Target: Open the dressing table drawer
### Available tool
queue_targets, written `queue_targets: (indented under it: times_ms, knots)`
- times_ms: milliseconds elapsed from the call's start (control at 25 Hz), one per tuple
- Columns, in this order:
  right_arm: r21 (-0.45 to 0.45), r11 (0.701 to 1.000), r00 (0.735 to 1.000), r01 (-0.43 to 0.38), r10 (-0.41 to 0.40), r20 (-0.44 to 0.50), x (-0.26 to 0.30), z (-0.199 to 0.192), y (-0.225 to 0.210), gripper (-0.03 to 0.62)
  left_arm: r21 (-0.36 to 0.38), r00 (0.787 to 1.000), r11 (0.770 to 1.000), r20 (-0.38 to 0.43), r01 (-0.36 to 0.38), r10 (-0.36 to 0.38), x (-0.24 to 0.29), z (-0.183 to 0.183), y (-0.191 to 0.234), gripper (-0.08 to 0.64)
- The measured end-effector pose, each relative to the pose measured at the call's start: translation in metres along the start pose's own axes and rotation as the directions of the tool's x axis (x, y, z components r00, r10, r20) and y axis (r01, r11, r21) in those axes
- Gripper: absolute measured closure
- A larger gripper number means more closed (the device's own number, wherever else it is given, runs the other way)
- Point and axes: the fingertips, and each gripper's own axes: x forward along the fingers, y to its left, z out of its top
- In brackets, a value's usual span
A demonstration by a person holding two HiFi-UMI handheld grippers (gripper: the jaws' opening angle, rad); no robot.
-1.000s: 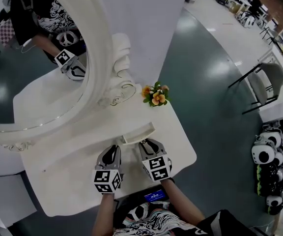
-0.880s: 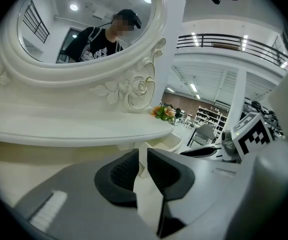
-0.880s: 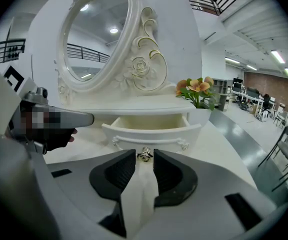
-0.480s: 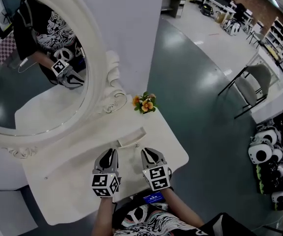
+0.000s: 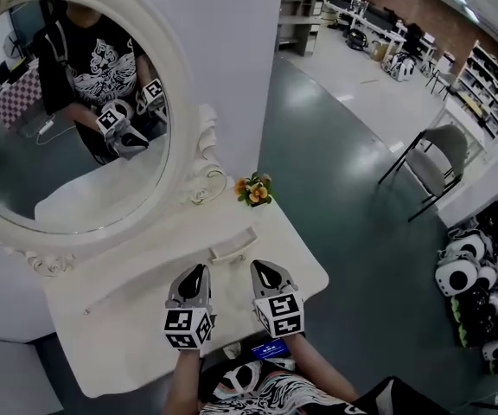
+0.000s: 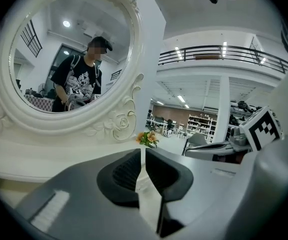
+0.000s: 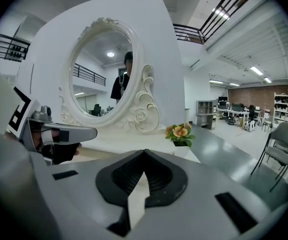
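On the white top of the dressing table [image 5: 119,318], toward its back right, sits the drawer [image 5: 234,247]. It's small, shallow and white like the rest, w/ a long narrow front facing the person. From above, that front seems to stand a little proud of the strip behind it. How far out it is can't be told. It lies btwn the foot of the mirror frame and the table's front edge, just ahead of both grippers and touched by neither.

Both grippers hover over the front part of the top, side by side, each w/ its marker cube toward the person.
- The left gripper [image 5: 197,271] points at the spot just left of the drawer. Its pads are all but together, only a thin slit btwn them and nothing in it.
- The right gripper [image 5: 261,267] points near the drawer's right end. Its jaws have just been closing, and the tips now meet w/ nothing btwn them.

Beyond the drawer, at the back right corner, is a small bunch of orange-yellow flowers [image 5: 254,189] w/ green leaves, next to the frame's scrollwork. The oval mirror [image 5: 67,137] has an ornate white frame and reflects a person in a black printed tee plus both grippers. Well apart at right, a grey chair [image 5: 435,158] stands on the dark floor [image 5: 335,171].
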Motion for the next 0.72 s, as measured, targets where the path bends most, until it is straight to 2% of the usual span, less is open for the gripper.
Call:
queue_targets:
  times_ms: [320, 720]
  knots:
    - [-0.021, 1.000, 1.000, 0.012, -0.012, -0.004, -0.005, -0.002, 0.005, 0.592, 0.008, 1.000, 1.000, 0.026, -0.010, 0.010, -0.010, 0.005, 0.001, 0.535]
    - [-0.025, 1.000, 1.000, 0.009, -0.009, -0.016, -0.006, -0.005, 0.004, 0.592, 0.005, 1.000, 1.000, 0.017, -0.016, 0.016, -0.013, 0.003, 0.002, 0.543]
